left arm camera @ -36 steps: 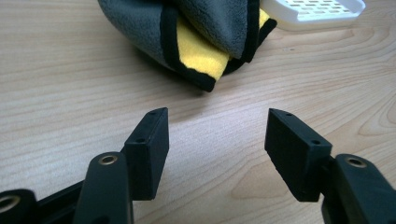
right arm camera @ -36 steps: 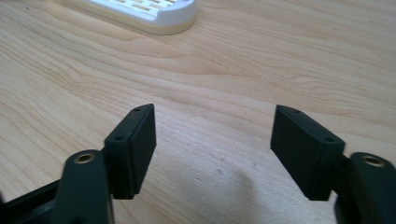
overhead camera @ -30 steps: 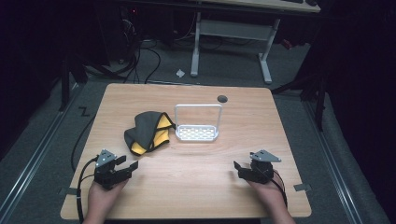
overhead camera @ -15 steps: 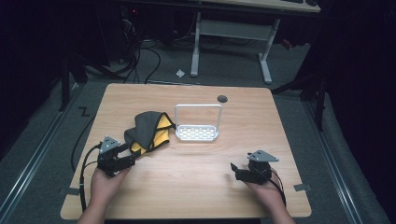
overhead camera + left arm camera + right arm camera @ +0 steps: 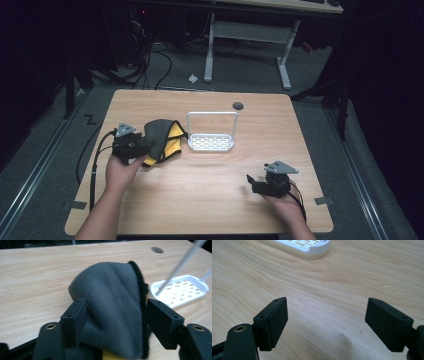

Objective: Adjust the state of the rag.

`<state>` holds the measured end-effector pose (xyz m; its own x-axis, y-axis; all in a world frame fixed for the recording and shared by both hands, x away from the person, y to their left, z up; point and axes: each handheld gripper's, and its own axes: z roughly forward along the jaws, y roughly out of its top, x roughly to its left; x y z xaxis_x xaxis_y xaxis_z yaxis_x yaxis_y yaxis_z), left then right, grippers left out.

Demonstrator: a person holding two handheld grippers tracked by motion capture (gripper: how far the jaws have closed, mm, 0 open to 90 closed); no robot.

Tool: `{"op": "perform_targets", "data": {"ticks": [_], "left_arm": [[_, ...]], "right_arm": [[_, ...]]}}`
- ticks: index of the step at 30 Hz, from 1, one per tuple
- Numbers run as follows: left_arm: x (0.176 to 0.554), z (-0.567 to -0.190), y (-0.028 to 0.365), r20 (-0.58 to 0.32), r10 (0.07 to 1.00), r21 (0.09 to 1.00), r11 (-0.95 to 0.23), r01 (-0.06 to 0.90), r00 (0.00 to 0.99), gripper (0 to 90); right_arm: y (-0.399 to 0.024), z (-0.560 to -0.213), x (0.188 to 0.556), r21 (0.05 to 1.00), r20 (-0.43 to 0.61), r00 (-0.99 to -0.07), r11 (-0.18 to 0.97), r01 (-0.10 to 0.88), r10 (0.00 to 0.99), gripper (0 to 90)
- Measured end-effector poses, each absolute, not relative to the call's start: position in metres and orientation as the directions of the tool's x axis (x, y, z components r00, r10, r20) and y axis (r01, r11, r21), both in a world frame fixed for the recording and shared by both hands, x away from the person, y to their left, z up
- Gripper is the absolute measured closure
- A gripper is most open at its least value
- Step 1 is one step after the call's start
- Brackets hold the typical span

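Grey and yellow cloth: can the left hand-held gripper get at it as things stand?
Probably yes. The left hand-held gripper already has its open jaws on either side of the grey and yellow cloth, with nothing between them; whether the pads press on it is unclear.

Before you: a wooden table (image 5: pixel 210 200); a white perforated tray (image 5: pixel 211 142) with a wire handle, mid-table; a dark round spot (image 5: pixel 238 105), perhaps a grommet, behind it; a desk frame (image 5: pixel 247 35) on the floor beyond.

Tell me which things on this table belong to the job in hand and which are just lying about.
In the job:
- grey and yellow fabric cloth
- left gripper, open around it

Lying about:
- white perforated plastic tray with wire handle
- right gripper, open, idle
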<state>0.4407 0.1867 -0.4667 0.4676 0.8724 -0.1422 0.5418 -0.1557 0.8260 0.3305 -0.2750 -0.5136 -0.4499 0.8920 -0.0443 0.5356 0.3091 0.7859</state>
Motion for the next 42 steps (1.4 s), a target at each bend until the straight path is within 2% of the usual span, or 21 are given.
{"op": "perform_targets", "data": {"ticks": [5,9,13,15,19,22,24,35,42], "left_arm": [[0.465,-0.48,0.186,-0.179,0.881,0.777,-0.147,0.612,0.438,29.9],[0.474,-0.498,0.177,-0.15,0.883,0.719,-0.212,0.662,0.445,28.5],[0.477,-0.512,0.173,-0.156,0.884,0.679,-0.228,0.697,0.441,28.1],[0.477,-0.516,0.174,-0.183,0.879,0.676,-0.212,0.705,0.44,31.4],[0.475,-0.518,0.177,-0.213,0.864,0.679,-0.204,0.705,0.456,45.5],[0.472,-0.518,0.18,-0.206,0.859,0.684,-0.216,0.697,0.468,59.5],[0.468,-0.517,0.182,-0.2,0.857,0.686,-0.223,0.693,0.474,64.1],[0.418,-0.518,0.189,-0.189,0.833,0.703,-0.255,0.664,0.52,66.4],[0.382,-0.52,0.181,-0.206,0.804,0.708,-0.271,0.652,0.558,66.4]], "right_arm": [[-0.274,-0.515,0.33,0.782,-0.04,-0.462,0.316,0.538,0.886,19.2],[-0.273,-0.515,0.33,0.784,-0.032,-0.469,0.313,0.536,0.883,19.7],[-0.272,-0.515,0.33,0.784,-0.036,-0.475,0.32,0.533,0.879,20.0],[-0.271,-0.515,0.33,0.783,-0.036,-0.475,0.32,0.534,0.879,20.3],[-0.271,-0.516,0.33,0.78,-0.035,-0.478,0.323,0.537,0.878,21.4],[-0.27,-0.516,0.33,0.777,-0.034,-0.48,0.325,0.539,0.876,23.2],[-0.27,-0.516,0.33,0.777,-0.031,-0.481,0.324,0.54,0.876,24.0],[-0.27,-0.516,0.33,0.779,-0.019,-0.487,0.318,0.54,0.873,26.7],[-0.267,-0.516,0.329,0.776,-0.014,-0.489,0.318,0.545,0.872,27.9]]}}
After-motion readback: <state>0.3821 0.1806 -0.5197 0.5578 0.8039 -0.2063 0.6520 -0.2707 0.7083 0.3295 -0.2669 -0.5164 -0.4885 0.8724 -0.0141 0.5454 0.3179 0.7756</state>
